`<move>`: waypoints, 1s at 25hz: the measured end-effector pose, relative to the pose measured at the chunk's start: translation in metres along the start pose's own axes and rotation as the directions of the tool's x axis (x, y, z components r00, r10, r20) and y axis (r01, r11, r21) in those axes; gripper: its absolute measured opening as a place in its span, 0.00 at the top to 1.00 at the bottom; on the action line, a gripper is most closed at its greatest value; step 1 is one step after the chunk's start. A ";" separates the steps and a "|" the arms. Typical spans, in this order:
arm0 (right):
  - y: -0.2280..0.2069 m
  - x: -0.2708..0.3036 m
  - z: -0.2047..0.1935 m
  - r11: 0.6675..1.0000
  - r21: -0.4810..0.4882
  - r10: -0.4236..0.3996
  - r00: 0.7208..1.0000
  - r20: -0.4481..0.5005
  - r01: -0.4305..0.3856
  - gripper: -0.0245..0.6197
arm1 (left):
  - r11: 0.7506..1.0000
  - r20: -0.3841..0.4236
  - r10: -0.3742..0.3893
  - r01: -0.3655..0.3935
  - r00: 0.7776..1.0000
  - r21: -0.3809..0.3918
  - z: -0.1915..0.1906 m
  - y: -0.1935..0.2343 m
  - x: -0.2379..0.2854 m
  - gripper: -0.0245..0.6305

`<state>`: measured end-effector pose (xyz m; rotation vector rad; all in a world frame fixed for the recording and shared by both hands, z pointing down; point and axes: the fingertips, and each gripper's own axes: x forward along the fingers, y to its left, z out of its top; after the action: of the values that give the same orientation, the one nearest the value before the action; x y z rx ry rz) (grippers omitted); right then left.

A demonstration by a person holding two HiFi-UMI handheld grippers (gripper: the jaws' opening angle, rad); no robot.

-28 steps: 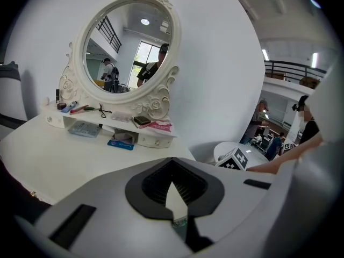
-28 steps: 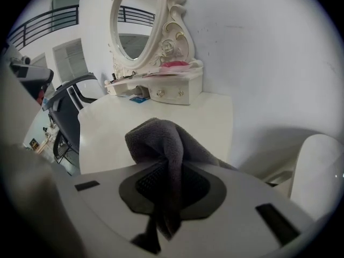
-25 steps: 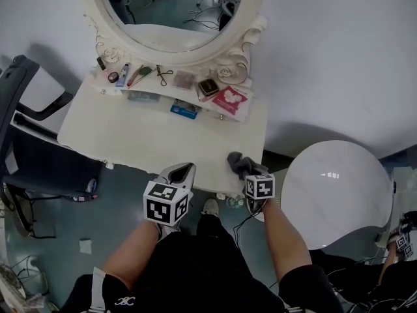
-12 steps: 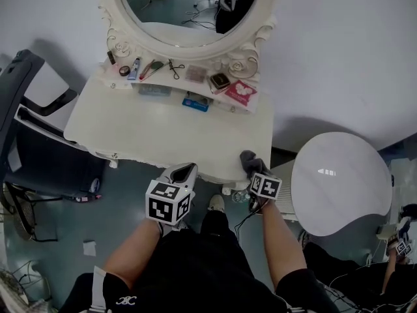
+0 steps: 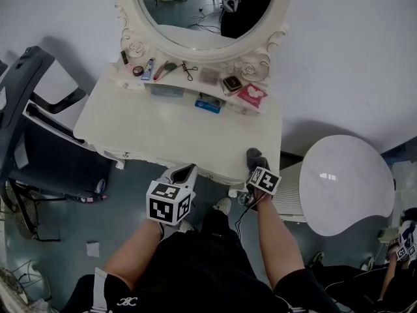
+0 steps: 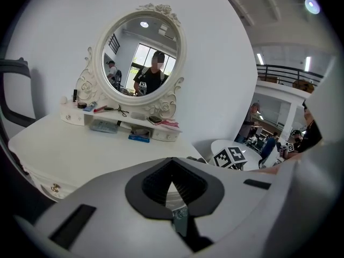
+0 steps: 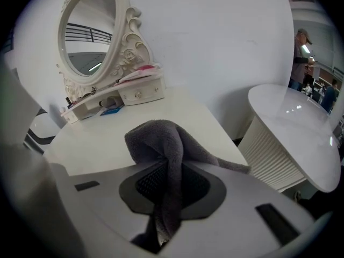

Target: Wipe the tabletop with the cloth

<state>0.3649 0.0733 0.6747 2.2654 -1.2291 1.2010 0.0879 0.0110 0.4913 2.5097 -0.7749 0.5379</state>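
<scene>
Right gripper view showed the right gripper [image 7: 169, 181] with its jaws pinching a grey cloth [image 7: 161, 138], which bunched up in a fold above the pads and trailed off to the right. Whether the cloth touched the surface could not be told. Left gripper view showed the left gripper [image 6: 173, 184] with its jaws pressed together and nothing between them.

From the head view, the cloth sat over the front right corner of the white tabletop [image 5: 176, 135], close to both the front edge and the right edge. The left gripper hung just off the front edge, over the floor. A wide bare stretch of tabletop ran left and back, up to the low shelf [image 5: 195, 91] of small items under the oval mirror [image 5: 205, 12]. A round white table [image 5: 345, 181] stood just beside the right edge, and a dark chair [image 5: 39, 129] stood at the left edge.
</scene>
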 end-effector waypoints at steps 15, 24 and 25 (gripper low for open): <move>0.065 0.002 -0.007 0.992 -0.086 0.091 0.995 -0.041 -0.095 0.88 | 0.994 -0.006 0.079 -0.079 0.997 -0.075 -0.018 0.027 -0.015 0.97; 0.157 -0.007 -0.037 0.932 -0.242 0.245 0.961 -0.130 -0.271 0.87 | 0.992 -0.015 0.080 -0.082 0.997 -0.092 -0.020 0.026 -0.007 0.96; 0.160 -0.008 -0.037 0.930 -0.242 0.250 0.959 -0.132 -0.276 0.87 | 0.993 -0.016 0.075 -0.076 0.997 -0.090 -0.019 0.024 -0.005 0.96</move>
<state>0.2157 0.0054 0.6717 1.8749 -1.5879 1.1466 0.0656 0.0051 0.5122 2.4002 -0.8732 0.5314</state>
